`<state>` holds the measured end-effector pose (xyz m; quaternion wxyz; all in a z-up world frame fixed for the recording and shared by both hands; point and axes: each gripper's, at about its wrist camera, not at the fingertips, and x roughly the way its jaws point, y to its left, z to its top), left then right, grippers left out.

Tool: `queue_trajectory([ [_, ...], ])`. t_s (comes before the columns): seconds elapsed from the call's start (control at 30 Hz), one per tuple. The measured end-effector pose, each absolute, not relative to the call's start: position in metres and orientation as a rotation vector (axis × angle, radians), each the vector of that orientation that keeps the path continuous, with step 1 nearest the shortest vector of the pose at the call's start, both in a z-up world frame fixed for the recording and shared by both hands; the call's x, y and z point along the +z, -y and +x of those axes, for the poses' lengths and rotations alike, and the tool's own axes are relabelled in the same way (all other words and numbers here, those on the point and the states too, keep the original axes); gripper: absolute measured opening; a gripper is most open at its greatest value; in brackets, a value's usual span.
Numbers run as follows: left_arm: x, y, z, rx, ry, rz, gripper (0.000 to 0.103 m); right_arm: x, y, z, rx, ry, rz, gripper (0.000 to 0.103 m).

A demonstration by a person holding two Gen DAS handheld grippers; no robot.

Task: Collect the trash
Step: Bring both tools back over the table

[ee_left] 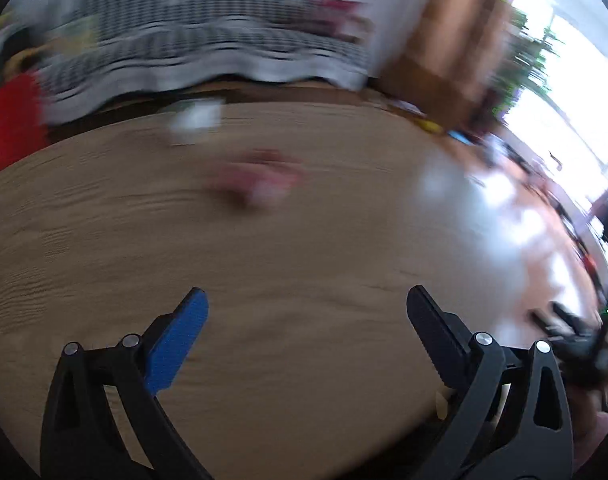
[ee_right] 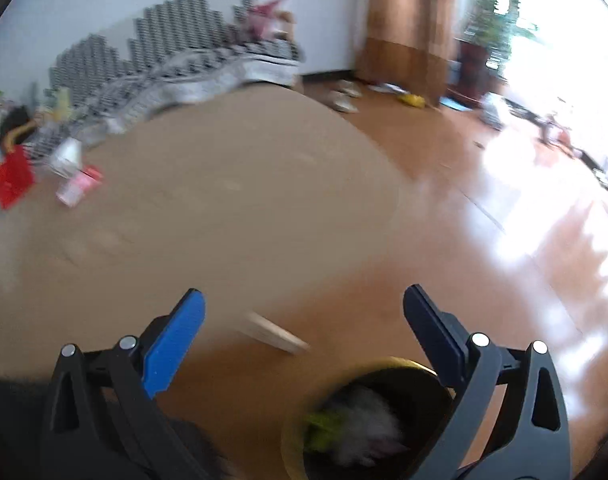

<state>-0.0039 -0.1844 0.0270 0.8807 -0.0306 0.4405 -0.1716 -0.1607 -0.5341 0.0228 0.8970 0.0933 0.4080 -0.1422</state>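
Note:
Both views are motion-blurred. My left gripper [ee_left: 307,300] is open and empty above the round wooden table [ee_left: 304,340]. A crumpled pink wrapper [ee_left: 260,180] lies on the table ahead of it, with a white piece of trash [ee_left: 196,118] near the far edge. My right gripper [ee_right: 304,300] is open and empty, held past the table's edge above a yellow-rimmed bin [ee_right: 367,420] with white and green trash inside. A pale stick-like piece [ee_right: 276,334] shows between the fingers, blurred. The pink wrapper [ee_right: 80,184] and white trash [ee_right: 66,156] also show at far left.
A red object [ee_left: 12,120] sits at the table's left edge. A black-and-white patterned sofa [ee_left: 208,48] stands behind the table. A brown curtain [ee_right: 407,16] and bright window are at right. Shiny wooden floor [ee_right: 503,240] surrounds the table, with small items along the wall.

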Motion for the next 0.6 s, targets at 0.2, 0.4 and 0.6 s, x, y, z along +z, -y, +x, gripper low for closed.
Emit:
queue_trajectory([
  [0.2, -0.006, 0.101, 0.06, -0.099, -0.898, -0.099, 0.097, 0.06, 0.404, -0.03, -0.073, -0.8, 0.191, 0.096],
  [0.4, -0.02, 0.051, 0.084, -0.032, -0.912, -0.237, 0.097, 0.037, 0.279, 0.084, -0.018, -0.869, -0.004, 0.096],
  [0.6, -0.022, 0.036, 0.09, -0.026, -0.93, -0.239, 0.097, -0.01, 0.238, 0.146, -0.106, -0.96, 0.008, 0.096],
])
